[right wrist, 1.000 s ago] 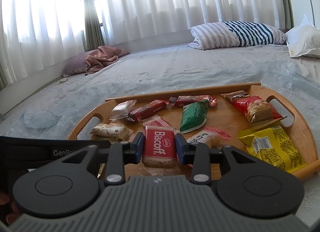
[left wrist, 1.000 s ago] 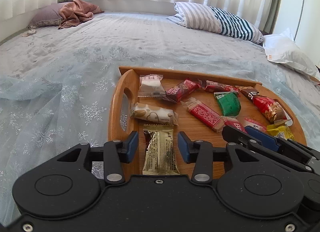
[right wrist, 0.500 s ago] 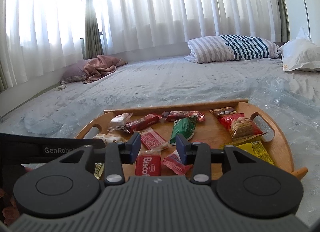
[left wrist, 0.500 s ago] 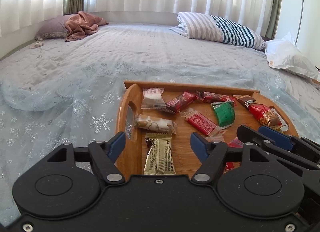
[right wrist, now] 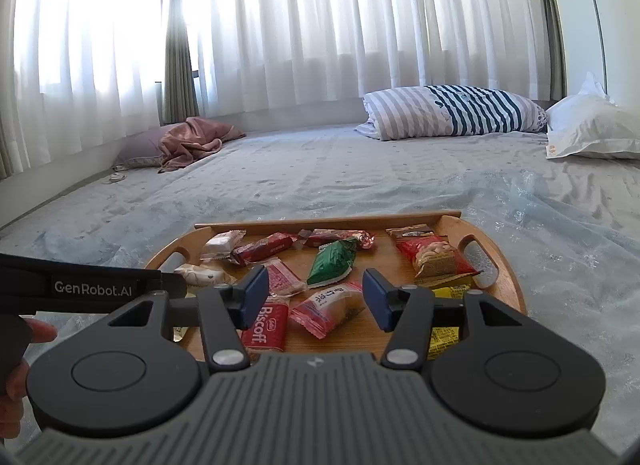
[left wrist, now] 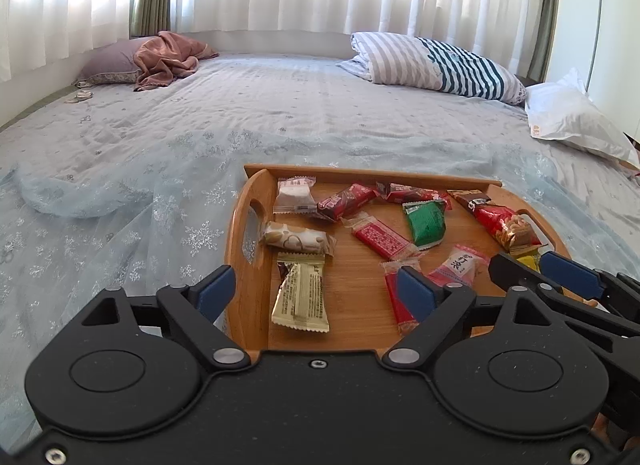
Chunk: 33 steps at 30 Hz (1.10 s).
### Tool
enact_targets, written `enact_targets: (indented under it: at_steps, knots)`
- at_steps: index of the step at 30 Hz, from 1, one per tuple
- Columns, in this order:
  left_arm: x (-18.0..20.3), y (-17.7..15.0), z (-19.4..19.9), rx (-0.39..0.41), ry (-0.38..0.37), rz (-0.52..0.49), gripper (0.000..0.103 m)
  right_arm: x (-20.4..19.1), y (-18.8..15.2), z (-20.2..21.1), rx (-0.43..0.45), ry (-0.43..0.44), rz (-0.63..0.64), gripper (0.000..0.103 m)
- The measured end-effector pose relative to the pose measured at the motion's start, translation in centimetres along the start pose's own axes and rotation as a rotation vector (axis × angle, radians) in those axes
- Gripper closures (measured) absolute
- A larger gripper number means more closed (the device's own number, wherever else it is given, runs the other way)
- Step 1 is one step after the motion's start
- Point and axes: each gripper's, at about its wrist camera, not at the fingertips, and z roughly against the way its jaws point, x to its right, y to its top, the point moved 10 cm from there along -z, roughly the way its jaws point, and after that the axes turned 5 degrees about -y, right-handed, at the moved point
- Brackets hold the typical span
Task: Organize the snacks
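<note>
A wooden tray [left wrist: 236,233] [right wrist: 508,285] lies on the bed with several wrapped snacks in it. My left gripper [left wrist: 316,289] hangs above the tray's near left corner, jaws opening and wide apart. A beige packet [left wrist: 301,297] lies flat on the tray below them, untouched. My right gripper [right wrist: 314,297] is over the near edge, jaws opening too. A red Biscoff packet [right wrist: 266,325] and a pink packet [right wrist: 328,305] lie under it, free of the pads. A green packet [left wrist: 426,221] [right wrist: 334,263] sits mid-tray.
The bed's pale blue snowflake cover [left wrist: 120,185] spreads around the tray. A striped pillow [left wrist: 436,63], a white pillow [left wrist: 572,121] and a pink blanket on a purple pillow [left wrist: 160,59] lie at the far side. A person's hand [right wrist: 24,341] holds the other gripper at left.
Both grippers let go of their packets, the left the beige one, the right the Biscoff, opened their jaws, and drew back and up from the tray.
</note>
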Motion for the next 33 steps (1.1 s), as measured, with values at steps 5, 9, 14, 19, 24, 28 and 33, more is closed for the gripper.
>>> enact_targets:
  at_steps: [5, 9, 14, 19, 24, 28, 33]
  knots:
    - [1.0, -1.0, 1.1, -0.004, -0.035, 0.011, 0.011, 1.2, -0.5, 1.0, -0.003, -0.019, -0.001, 0.032]
    - [1.5, -1.7, 1.9, -0.004, -0.056, 0.028, 0.004, 2.0, -0.9, 1.7, -0.008, -0.029, 0.001, 0.028]
    - [1.8, -2.4, 2.7, -0.003, -0.063, 0.053, 0.003, 2.8, -1.7, 2.6, -0.008, -0.045, 0.029, 0.026]
    - [1.8, -3.2, 3.0, -0.011, -0.052, 0.055, 0.002, 3.7, -2.3, 3.1, -0.016, -0.061, 0.036, 0.024]
    - [2.0, -4.3, 3.1, -0.029, -0.05, 0.062, 0.001, 4.7, -3.1, 3.4, -0.033, -0.074, 0.033, 0.023]
    - [2.3, -5.4, 3.1, -0.043, -0.041, 0.059, 0.001, 5.2, -3.9, 3.7, -0.045, -0.082, 0.041, 0.022]
    - [3.0, -6.7, 3.0, -0.061, -0.044, 0.039, 0.001, 5.9, -5.1, 4.0, -0.067, -0.093, 0.045, 0.021]
